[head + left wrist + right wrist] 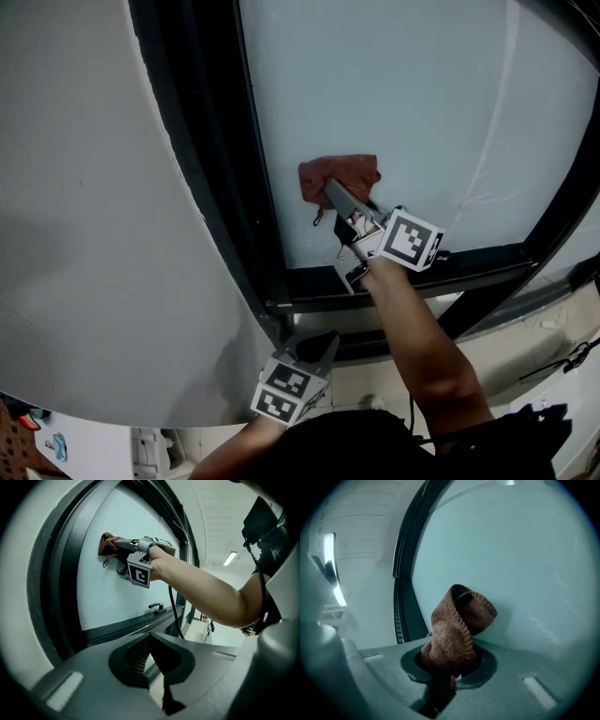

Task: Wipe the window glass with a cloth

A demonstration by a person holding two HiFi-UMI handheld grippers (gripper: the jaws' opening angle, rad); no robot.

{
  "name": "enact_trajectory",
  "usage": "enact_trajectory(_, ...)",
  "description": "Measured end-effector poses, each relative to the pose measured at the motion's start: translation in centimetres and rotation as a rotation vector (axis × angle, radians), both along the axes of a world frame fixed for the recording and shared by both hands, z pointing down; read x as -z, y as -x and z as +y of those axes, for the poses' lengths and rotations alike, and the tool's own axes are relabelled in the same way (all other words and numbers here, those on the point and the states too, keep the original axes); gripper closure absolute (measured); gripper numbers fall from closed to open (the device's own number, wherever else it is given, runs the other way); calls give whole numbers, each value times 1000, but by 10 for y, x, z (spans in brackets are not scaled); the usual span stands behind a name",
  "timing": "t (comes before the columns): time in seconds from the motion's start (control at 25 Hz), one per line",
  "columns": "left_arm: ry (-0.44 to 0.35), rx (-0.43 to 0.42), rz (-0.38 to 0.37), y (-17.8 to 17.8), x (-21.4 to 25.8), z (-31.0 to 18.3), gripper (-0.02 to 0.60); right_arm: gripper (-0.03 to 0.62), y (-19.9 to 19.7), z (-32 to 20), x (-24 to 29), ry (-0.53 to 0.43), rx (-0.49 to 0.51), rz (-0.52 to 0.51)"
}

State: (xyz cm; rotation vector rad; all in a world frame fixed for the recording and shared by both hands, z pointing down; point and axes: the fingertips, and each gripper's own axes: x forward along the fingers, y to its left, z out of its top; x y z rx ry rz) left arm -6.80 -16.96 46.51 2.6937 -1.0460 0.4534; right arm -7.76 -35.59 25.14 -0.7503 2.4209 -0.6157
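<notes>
A brown knitted cloth (339,176) is pressed flat against the pale window glass (403,84), low and left of the pane's middle. My right gripper (330,191) is shut on it, a bare forearm reaching up behind. In the right gripper view the cloth (457,630) bunches out of the closed jaws and touches the glass (529,559). My left gripper (317,349) hangs below the sill, shut and holding nothing. From the left gripper view, its jaws (157,656) meet, and the right gripper (123,544) with the cloth (108,544) shows up on the glass (117,602).
A thick dark window frame (211,159) runs down the pane's left side and along its bottom. A grey wall (84,234) lies left of it. A dark window handle (156,606) sits on the lower frame. Black cables (562,361) lie at the lower right.
</notes>
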Motion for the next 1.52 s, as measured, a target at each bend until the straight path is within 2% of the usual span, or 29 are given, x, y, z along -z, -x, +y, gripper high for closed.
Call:
enact_trajectory(0.36, 10, 0, -2, 0, -5, 0, 565, 530, -3, 0, -44, 57, 34, -55)
enact_trajectory(0.76, 23, -7, -4, -5, -8, 4, 565, 528, -9, -2, -77, 97, 15, -24)
enact_trajectory(1.08, 23, -9, -10, -7, -8, 3, 565, 528, -9, -4, -91, 122, 24, -10)
enact_trajectory(1.24, 14, -4, -15, -7, -7, 1, 565, 528, -9, 5, -84, 181, 70, -60)
enact_trajectory(1.36, 13, 2, -12, -9, -6, -2, 565, 528, -17, 18, -56, 129, 86, -86)
enact_trajectory(1.52, 13, -2, -1, -18, -3, -7, 565, 528, -54, 27, 6, -4, 19, -98)
